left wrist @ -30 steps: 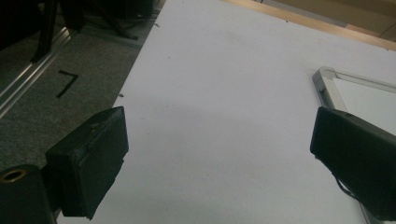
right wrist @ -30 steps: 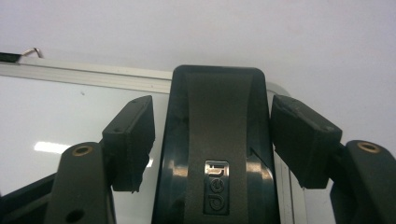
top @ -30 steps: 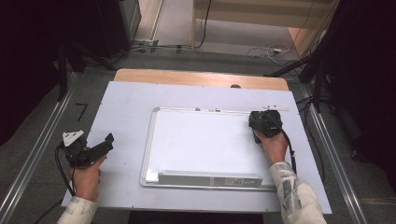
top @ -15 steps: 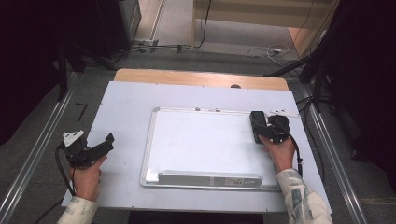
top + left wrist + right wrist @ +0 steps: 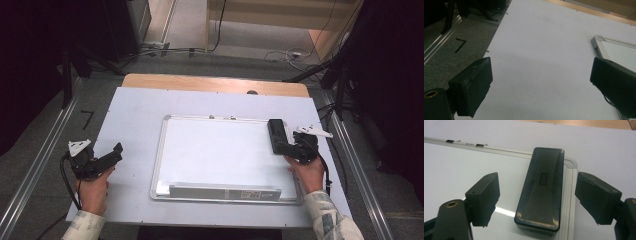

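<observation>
My right gripper (image 5: 292,148) hangs just off the near end of the black eraser (image 5: 276,135), and its jaws have just been opening: in the right gripper view they stand wide apart with the eraser (image 5: 542,187) lying flat between and beyond them, neither pad touching it. The eraser rests on the whiteboard (image 5: 220,152), at the board's far right corner, its long side running along the right frame and partly overlapping that metal edge. My right hand (image 5: 307,172) sits over the board's right edge, nearer to me than the eraser. My left gripper (image 5: 105,160) is well off to the left of the whiteboard, over the bare white table (image 5: 130,110), its jaws spread wide and empty; in the left gripper view, the board's far left corner (image 5: 599,41) peeks in beside one jaw.
</observation>
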`<state>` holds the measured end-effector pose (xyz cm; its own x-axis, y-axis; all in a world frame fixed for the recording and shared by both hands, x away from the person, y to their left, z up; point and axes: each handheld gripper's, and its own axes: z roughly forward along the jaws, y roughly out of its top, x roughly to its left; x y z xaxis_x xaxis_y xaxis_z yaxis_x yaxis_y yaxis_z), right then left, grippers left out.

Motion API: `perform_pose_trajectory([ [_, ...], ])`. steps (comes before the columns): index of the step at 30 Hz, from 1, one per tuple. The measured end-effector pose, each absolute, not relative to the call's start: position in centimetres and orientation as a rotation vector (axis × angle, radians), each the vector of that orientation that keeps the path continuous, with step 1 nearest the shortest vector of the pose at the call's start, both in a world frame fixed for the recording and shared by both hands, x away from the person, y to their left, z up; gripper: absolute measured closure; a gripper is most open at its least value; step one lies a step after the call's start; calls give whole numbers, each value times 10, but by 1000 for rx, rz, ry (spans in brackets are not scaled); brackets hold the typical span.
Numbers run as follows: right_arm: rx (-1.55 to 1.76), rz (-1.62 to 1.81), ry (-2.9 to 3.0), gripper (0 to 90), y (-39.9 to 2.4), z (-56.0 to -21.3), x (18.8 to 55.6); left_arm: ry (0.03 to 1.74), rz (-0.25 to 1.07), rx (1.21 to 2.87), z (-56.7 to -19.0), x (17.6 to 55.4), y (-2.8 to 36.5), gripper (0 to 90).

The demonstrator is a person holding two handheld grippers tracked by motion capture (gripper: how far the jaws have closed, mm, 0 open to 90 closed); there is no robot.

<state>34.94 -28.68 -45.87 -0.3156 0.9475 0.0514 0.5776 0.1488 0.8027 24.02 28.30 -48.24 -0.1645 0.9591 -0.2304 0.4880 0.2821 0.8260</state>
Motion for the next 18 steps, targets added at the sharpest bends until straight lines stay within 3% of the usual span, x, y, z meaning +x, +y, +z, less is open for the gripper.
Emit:
perform_pose_trajectory([
  [18, 1470, 1036, 1923, 185, -318, -456, 322, 1784, 773, 1313, -483, 241, 282, 45],
])
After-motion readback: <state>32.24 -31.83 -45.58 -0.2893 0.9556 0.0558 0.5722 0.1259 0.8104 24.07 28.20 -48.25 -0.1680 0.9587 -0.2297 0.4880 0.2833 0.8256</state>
